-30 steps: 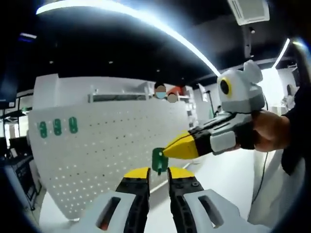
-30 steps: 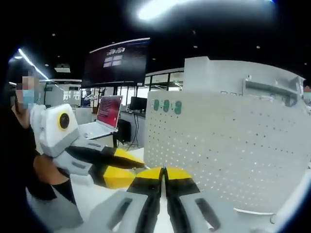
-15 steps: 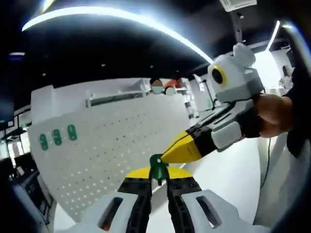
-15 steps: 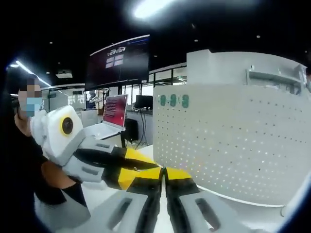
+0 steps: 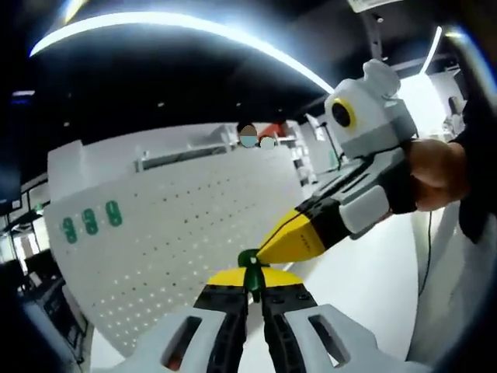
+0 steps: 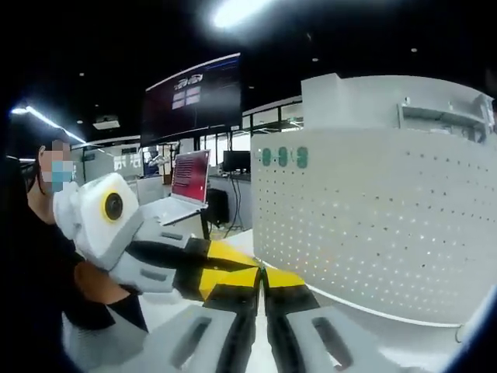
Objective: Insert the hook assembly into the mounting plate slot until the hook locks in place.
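A small green hook [image 5: 250,270] stands between the yellow tips of my left gripper [image 5: 251,281], whose jaws are closed in on its stem. My right gripper [image 5: 268,250] reaches in from the right, held by a hand [image 5: 435,172]. Its shut yellow tip meets the top of the hook. The white perforated mounting board [image 5: 178,241] stands upright behind, with three green hooks [image 5: 92,221] fixed at its upper left. In the right gripper view, my right gripper [image 6: 262,278] is shut, with the hook hidden, and my left gripper [image 6: 233,260] crosses in from the left. The board [image 6: 373,217] and its hooks [image 6: 283,157] rise to the right.
A white table surface [image 5: 365,287] runs under and right of the board. A laptop [image 6: 189,177] with a red screen and a large dark wall screen [image 6: 190,97] stand behind the left gripper. People stand beyond the board's top edge [image 5: 256,140].
The left jaws have closed from a wide gap onto the hook, which hung at the right gripper's tip. Both cameras have tilted slightly.
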A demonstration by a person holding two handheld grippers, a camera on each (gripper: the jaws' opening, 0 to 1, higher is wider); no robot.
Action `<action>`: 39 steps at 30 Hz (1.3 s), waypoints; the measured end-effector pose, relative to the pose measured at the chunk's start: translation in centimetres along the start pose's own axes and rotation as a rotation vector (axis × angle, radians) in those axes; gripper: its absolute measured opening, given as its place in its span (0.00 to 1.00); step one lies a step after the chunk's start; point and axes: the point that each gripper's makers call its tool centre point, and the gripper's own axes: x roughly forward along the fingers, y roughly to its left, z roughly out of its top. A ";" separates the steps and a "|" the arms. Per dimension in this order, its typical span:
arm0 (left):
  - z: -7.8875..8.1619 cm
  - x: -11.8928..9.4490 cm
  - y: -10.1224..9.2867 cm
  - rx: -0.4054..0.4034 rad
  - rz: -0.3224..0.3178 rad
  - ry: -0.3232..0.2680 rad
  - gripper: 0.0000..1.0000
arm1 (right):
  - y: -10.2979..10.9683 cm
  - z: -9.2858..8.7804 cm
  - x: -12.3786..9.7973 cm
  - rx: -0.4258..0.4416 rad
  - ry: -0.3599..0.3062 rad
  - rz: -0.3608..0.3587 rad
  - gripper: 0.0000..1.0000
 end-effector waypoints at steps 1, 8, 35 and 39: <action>-0.1 0.0 0.0 -0.007 -0.003 0.001 0.05 | 0.0 0.0 0.0 0.004 -0.001 0.001 0.00; -0.2 -0.1 -0.2 -0.030 -0.015 0.001 0.03 | 0.1 -0.2 -0.1 0.002 0.005 0.000 0.00; -2.3 -0.5 2.1 -0.186 0.064 0.056 0.03 | -2.0 -0.2 -1.2 -0.136 -0.054 -0.065 0.28; -2.2 -0.5 1.9 -0.186 0.075 0.063 0.03 | -2.9 -1.0 -1.8 -0.117 -0.065 -0.087 0.39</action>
